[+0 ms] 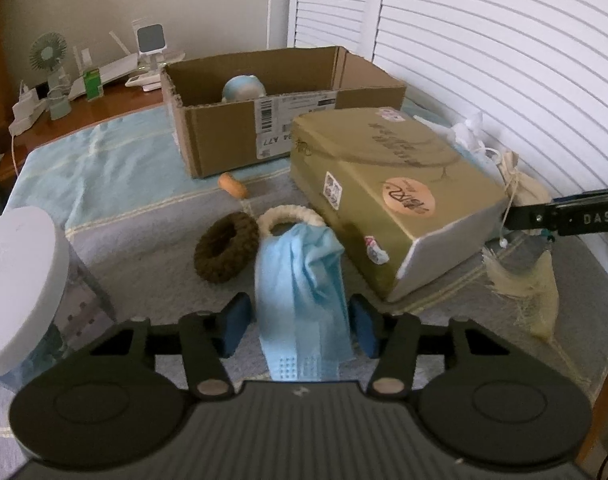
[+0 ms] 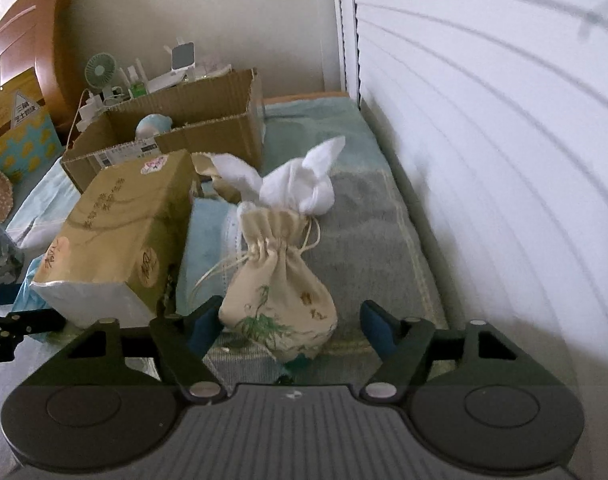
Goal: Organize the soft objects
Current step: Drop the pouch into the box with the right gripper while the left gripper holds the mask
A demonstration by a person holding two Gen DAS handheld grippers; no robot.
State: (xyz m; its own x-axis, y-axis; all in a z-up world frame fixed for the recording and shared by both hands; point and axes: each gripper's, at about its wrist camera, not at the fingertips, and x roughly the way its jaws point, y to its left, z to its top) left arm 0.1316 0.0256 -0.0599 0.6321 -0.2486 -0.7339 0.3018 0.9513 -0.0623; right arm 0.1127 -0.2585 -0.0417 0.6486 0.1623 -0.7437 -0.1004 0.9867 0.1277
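A light blue face mask [image 1: 300, 288] lies draped from a cream knit ring [image 1: 290, 218] down between the blue pads of my left gripper [image 1: 300, 322]. The jaws stand close on either side of it, and a small gap shows at the left pad. A brown knit ring [image 1: 226, 250] rests just left of the mask. In the right wrist view a cream drawstring pouch [image 2: 280, 300] sits between the fingers of my right gripper [image 2: 290, 326]. The left pad is at the pouch and the right pad stands clear of it. A knotted white cloth [image 2: 296, 184] lies behind the pouch.
An open cardboard box [image 1: 264, 136] at the back holds a blue-white soft ball [image 1: 244, 88]. A tilted gold box [image 1: 392, 196] lies between the two grippers. A white-lidded jar [image 1: 16, 280] stands at the left. White slatted doors [image 2: 484, 160] run along the right.
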